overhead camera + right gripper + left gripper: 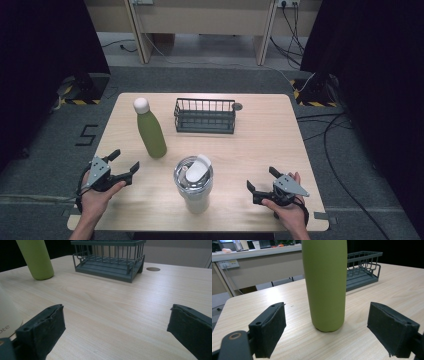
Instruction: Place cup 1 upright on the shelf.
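Item: tall matte olive-green bottle (151,133) with a rounded white cap (141,104), smooth slim body narrowing toward the neck. It is standing upright on the pale wood-grain table (260,145), left of centre, casting a soft shadow at its base.

Left gripper (121,166): black, two-jawed, held in the person's left hand (97,197); it is hovering near the bottle with jaws spread wide, gripping nothing. In the left gripper view the bottle (325,285) is standing between and beyond the jaws, untouched.

Right gripper (262,183): it is resting low over the table's right front, jaws released and empty.

Also lying on the table: dark grey wire basket (205,116), behind the bottle; steel tumbler with white flip lid (194,183), front centre.
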Motion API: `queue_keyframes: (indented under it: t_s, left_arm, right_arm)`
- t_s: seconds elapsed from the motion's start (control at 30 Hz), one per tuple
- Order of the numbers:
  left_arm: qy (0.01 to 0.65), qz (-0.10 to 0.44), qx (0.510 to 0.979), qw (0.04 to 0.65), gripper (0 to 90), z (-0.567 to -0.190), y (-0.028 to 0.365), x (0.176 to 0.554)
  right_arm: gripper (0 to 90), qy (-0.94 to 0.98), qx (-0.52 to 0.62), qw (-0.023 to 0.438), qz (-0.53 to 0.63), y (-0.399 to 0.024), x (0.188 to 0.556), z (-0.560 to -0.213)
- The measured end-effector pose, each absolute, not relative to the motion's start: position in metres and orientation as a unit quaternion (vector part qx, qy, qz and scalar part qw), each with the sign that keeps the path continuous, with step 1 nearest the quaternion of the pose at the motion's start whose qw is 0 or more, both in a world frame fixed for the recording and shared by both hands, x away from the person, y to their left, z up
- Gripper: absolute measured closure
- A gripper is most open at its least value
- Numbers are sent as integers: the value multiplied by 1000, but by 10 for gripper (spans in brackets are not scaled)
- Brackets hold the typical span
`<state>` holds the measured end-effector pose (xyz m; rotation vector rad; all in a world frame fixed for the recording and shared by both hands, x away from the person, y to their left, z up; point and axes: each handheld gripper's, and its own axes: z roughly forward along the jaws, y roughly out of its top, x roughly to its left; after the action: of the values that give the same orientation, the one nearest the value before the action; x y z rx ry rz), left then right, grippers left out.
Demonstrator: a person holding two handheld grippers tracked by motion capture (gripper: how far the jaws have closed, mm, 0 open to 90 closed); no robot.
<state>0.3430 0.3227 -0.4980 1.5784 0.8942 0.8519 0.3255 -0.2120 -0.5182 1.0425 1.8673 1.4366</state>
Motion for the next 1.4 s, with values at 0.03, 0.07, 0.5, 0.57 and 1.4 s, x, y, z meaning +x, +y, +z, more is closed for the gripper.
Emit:
queue_keyframes:
  t_s: [0.03, 0.07, 0.5, 0.57, 1.4]
  left_arm:
    - [377, 357, 662, 541, 145, -498, 323, 343]
    - [377, 357, 662, 541, 145, -498, 323, 343]
    - [382, 347, 660, 546, 146, -500, 323, 342]
    - [382, 347, 662, 544, 146, -500, 322, 343]
    - [382, 347, 660, 546, 146, -499, 320, 345]
  right_arm:
    - [2, 695, 389, 279, 537, -212, 325, -518]
    - [2, 694, 388, 281, 538, -212, 325, -518]
    - [2, 711, 333, 248, 568, -192, 311, -507]
    - [2, 718, 313, 238, 574, -180, 307, -503]
    - [0, 750, 238, 177, 592, -104, 281, -500]
